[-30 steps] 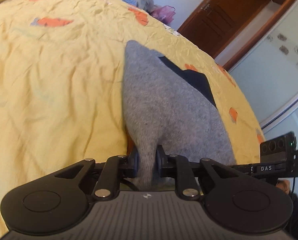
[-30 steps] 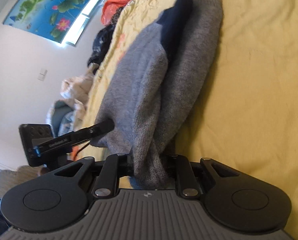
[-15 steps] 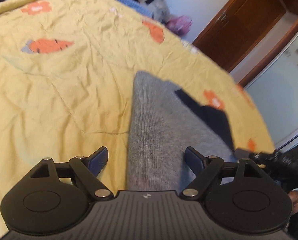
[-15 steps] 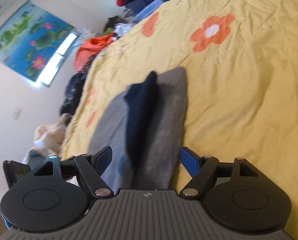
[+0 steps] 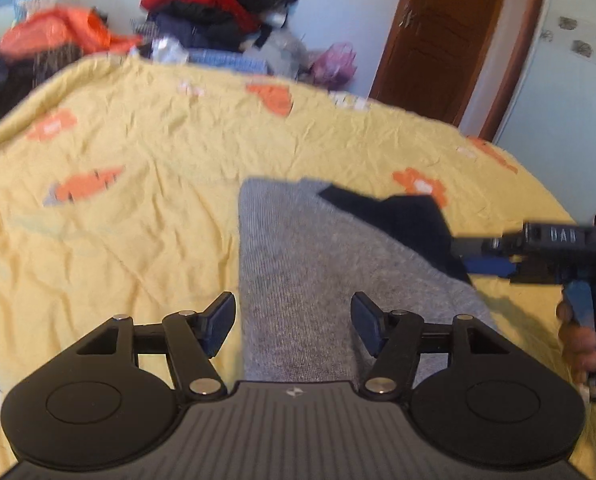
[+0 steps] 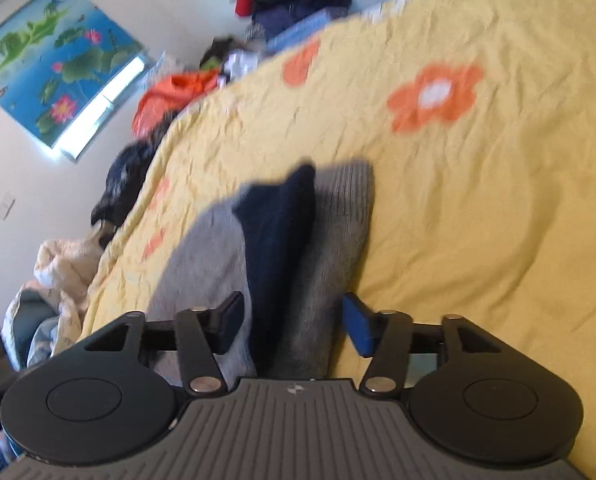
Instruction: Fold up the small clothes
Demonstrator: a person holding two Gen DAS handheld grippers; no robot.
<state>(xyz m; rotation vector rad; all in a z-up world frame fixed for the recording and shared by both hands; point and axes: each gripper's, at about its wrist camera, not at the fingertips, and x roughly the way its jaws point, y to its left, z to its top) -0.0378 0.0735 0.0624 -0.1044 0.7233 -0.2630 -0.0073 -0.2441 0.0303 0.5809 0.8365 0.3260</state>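
Lying on bed: a grey garment [image 5: 298, 280] with a dark navy part [image 5: 401, 220] is seen flat on the yellow bedspread [image 5: 118, 240].
Left wrist view, left gripper [image 5: 294, 322]: the jaws are held apart and are closing; nothing is gripped, the grey garment being seen below the gap without pad contact.
Left wrist view, right side: the right gripper [image 5: 493, 256] is seen at the frame edge, gripped by a hand [image 5: 581, 340], just beside the navy part.
Left wrist view, background: a heap of clothes [image 5: 214, 12] and a wooden door [image 5: 437, 40] are seen beyond the bed.
Right wrist view, right gripper [image 6: 294, 322]: the jaws are parted and closing; no cloth is pinched, and the folded garment [image 6: 329, 248] with its navy part [image 6: 278, 232] is seen below the gap.
Right wrist view, background: a lotus picture [image 6: 54, 68] is hung on the wall.
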